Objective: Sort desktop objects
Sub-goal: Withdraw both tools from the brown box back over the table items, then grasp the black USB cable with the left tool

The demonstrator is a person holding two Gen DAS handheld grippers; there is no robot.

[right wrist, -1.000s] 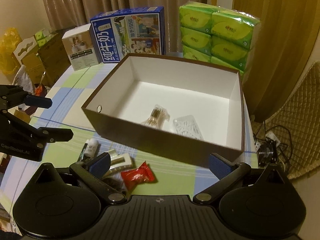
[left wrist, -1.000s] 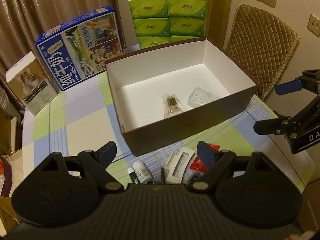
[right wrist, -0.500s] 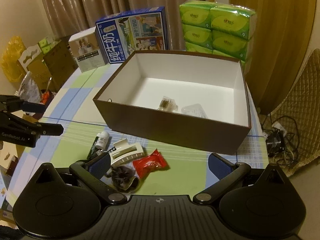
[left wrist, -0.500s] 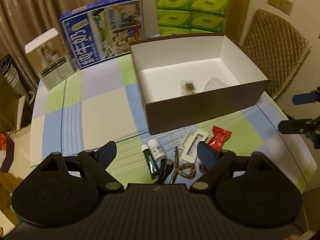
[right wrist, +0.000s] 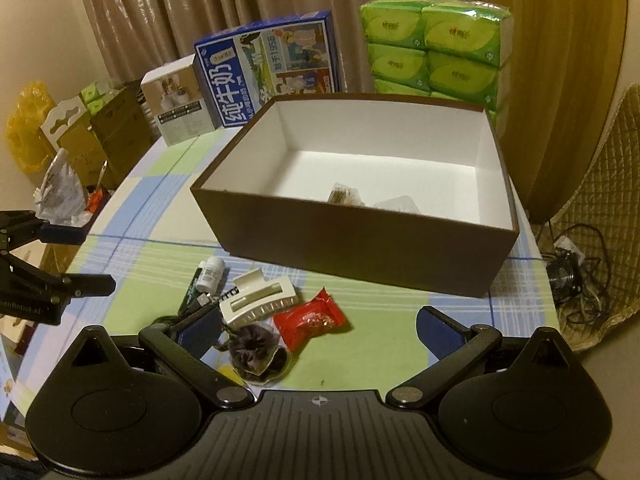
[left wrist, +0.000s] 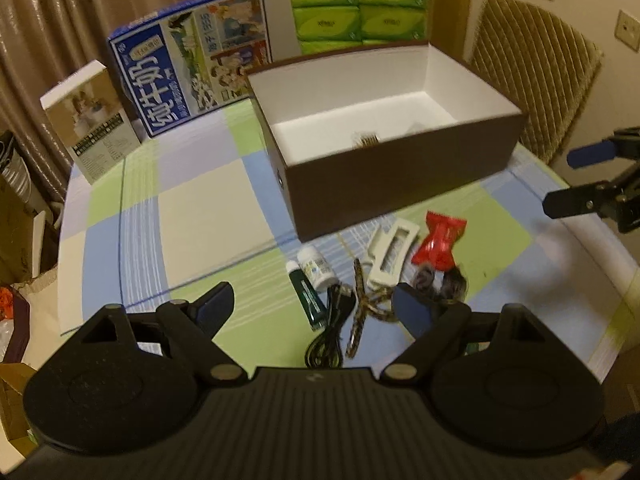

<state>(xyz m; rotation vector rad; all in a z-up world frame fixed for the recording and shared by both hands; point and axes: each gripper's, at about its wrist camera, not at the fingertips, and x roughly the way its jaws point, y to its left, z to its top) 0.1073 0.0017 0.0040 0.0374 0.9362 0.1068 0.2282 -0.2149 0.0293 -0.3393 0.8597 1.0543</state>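
Note:
A brown box (left wrist: 400,176) (right wrist: 360,240) with a white inside holds two small clear packets. In front of it lie a red snack packet (left wrist: 440,240) (right wrist: 310,318), a white hair clip (left wrist: 392,252) (right wrist: 258,298), a white bottle (left wrist: 316,266) (right wrist: 210,274), a green tube (left wrist: 306,298), a black cable (left wrist: 332,332), a leopard-print band (left wrist: 360,312) and a brown scrunchie (right wrist: 254,354). My left gripper (left wrist: 312,308) is open above the tube and cable. My right gripper (right wrist: 318,330) is open above the snack packet and scrunchie.
A blue milk carton (left wrist: 192,64) (right wrist: 268,68), a small white box (left wrist: 90,120) and green tissue packs (left wrist: 360,4) (right wrist: 436,48) stand behind the box. A quilted chair (left wrist: 532,76) is at the right. Cardboard boxes and bags (right wrist: 80,132) stand beyond the table's left edge.
Both grippers have pulled back from the box and come lower toward the small items in front of it. Both stay open and empty.

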